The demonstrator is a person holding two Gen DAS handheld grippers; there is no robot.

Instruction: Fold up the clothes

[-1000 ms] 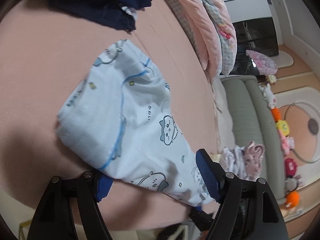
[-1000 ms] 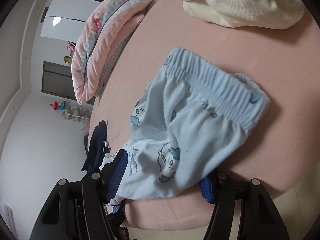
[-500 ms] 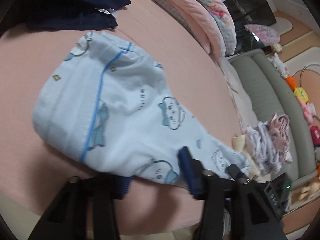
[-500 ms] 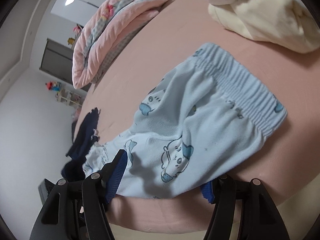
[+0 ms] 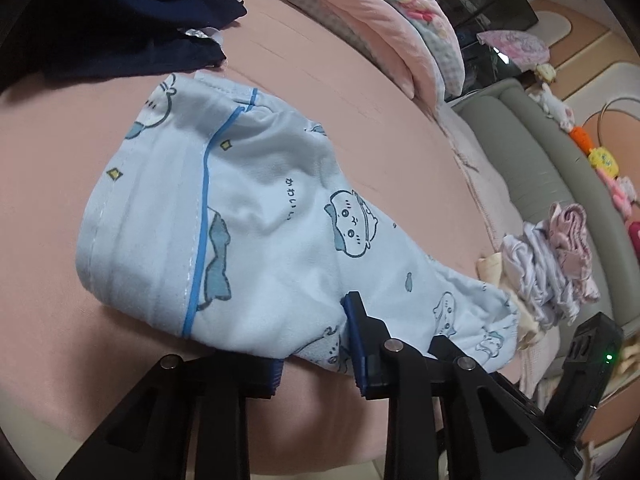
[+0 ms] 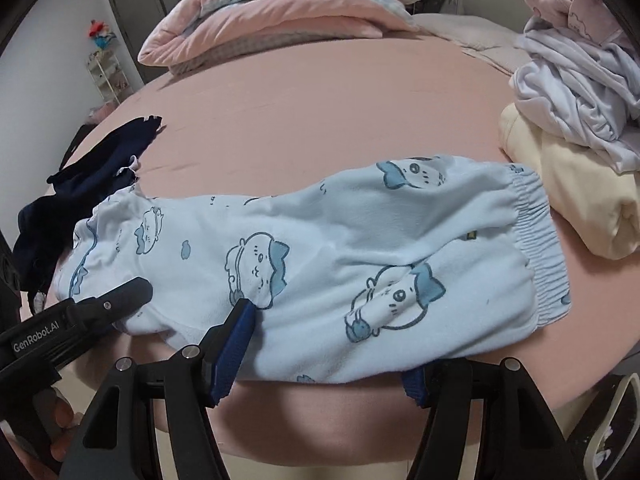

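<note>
Light blue pants with a cartoon print lie flat across the pink bed, their elastic waistband to the right. My left gripper is at the leg end, its jaws closing on the near hem, which is bunched between the blue pads. In the right wrist view that left gripper rests on the leg end at the lower left. My right gripper stands wide open at the pants' near edge. One finger lies on top of the cloth; the cloth hides the other pad.
A navy garment lies just past the leg end. A cream and white clothes pile sits beside the waistband. Folded pink quilts lie at the bed's far side. A grey sofa with toys stands beyond the bed.
The left jaws have narrowed onto the pants' near hem. Both grippers have rolled; in the right wrist view the pants now lie crosswise, and the left gripper has come into view.
</note>
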